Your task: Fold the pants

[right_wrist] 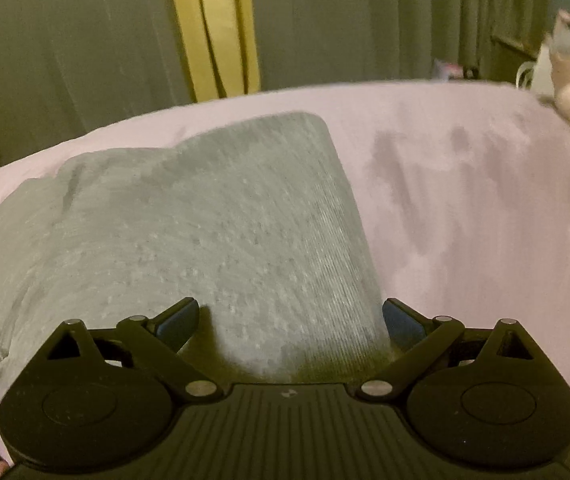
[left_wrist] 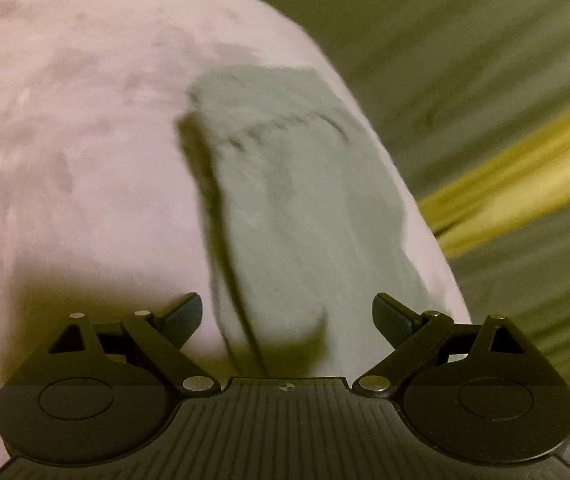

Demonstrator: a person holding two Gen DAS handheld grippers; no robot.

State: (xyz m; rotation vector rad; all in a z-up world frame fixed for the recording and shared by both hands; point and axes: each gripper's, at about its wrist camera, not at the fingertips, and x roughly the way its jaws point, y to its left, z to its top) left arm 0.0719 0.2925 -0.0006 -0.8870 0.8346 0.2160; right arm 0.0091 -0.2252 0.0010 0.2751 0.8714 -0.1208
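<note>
Pink bedspread [right_wrist: 465,184], grey pants [right_wrist: 213,216], both grippers' jaws wide, empty

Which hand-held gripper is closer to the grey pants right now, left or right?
Right, slightly. The right hand-held gripper is open with the grey pants filling the gap between its fingers. The left hand-held gripper, also open, sits just above the fabric's end.

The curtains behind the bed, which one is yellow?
The narrow curtain hanging straight above the grey pants is yellow; the wider curtains on both sides of it are dull grey-green.
</note>
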